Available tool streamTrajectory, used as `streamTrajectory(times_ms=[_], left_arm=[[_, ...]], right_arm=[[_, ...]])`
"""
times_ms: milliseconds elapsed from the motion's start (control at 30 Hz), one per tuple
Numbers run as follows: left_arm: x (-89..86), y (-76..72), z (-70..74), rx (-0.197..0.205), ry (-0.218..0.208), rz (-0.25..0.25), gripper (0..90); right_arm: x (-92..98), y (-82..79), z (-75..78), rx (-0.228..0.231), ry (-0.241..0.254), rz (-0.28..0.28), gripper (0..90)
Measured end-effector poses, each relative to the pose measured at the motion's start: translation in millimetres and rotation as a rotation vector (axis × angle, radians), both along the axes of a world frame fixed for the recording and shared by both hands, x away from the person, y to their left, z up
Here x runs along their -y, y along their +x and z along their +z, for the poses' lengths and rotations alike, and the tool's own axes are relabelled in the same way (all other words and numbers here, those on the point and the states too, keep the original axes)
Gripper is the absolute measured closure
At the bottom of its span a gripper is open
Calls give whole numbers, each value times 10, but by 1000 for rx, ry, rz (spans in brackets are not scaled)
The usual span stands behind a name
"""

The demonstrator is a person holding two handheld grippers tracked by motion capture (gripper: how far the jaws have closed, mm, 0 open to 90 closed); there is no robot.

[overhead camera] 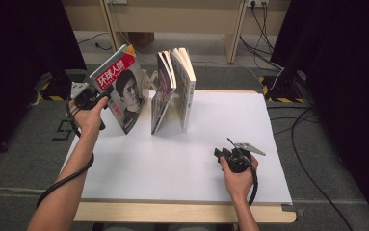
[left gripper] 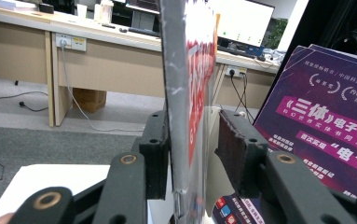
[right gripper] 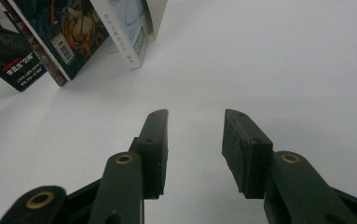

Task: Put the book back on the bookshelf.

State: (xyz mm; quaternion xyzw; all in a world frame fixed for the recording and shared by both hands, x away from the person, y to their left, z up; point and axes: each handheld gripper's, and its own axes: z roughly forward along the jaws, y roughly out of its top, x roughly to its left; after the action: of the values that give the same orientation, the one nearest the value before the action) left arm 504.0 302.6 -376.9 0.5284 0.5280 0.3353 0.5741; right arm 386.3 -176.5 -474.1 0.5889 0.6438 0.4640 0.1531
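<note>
Left gripper view: magazine between left hand-held gripper jaws.

Bare white board before leaning books

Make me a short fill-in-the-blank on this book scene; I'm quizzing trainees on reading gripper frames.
1. The left gripper has the red-covered magazine between its ____.
2. The right gripper rests on the white table with its jaws ____.
3. The two books lean against each other, standing ____ of the magazine in the high view.

Missing words: jaws; open; right
</note>
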Motion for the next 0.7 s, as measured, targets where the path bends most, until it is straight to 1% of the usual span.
streamTrajectory(times_ms=[167, 233, 267, 300, 533, 700], left_arm=[[-21, -20, -9, -4, -16, 2, 599], [-30, -26, -12, -4, -26, 0, 591], [-36, -30, -13, -4, -31, 0, 590], [-41, -37, -13, -6, -38, 0, 586], [-74, -60, -21, -16, -47, 1, 549], [-90, -90, -15, -19, -61, -3, 522]], right_arm=[[-5, -2, 0, -2, 6, -3, 611], [0, 1, -4, 4, -6, 0, 611], [-5, 2, -6, 2, -1, 1, 611], [-2, 1, -4, 1, -7, 2, 611], [-8, -4, -5, -6, 4, -3, 611], [-9, 0, -10, -3, -6, 3, 611]])
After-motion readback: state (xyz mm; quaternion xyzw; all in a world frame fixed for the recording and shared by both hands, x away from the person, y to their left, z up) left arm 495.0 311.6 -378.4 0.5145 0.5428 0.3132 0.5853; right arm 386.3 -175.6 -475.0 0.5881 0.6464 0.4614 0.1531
